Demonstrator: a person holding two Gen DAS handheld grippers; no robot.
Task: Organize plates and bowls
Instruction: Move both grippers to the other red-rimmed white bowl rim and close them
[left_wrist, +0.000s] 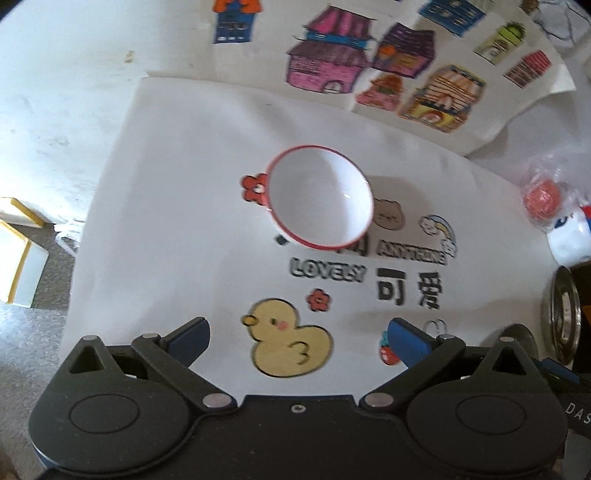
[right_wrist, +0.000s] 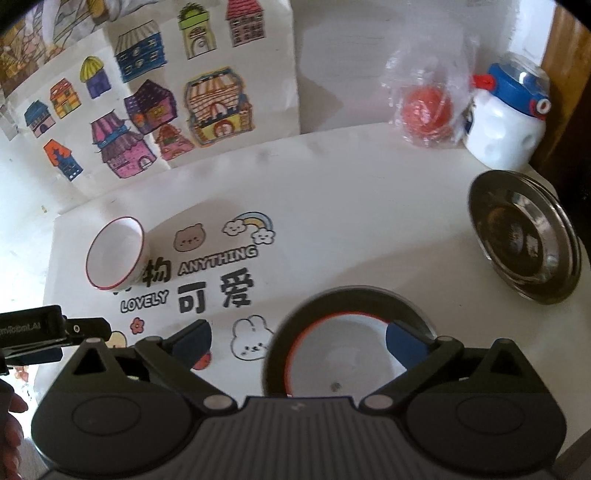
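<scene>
Well, the left gripper (left_wrist: 299, 332) hung with its jaws spread wide and nothing between them, above the duck on the white mat (left_wrist: 184, 184), the red-rimmed bowl (left_wrist: 319, 197) sitting ahead on the mat. Only the right wrist view caught the rest: the right gripper (right_wrist: 299, 339), jaws also parted, hovered over a second bowl (right_wrist: 340, 354) nested in a steel plate (right_wrist: 291, 332), with another steel plate (right_wrist: 524, 236) farther right.

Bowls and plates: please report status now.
Both grippers open, left, right. One bowl on steel plate; other bowl loose. Nothing blocking.
</scene>
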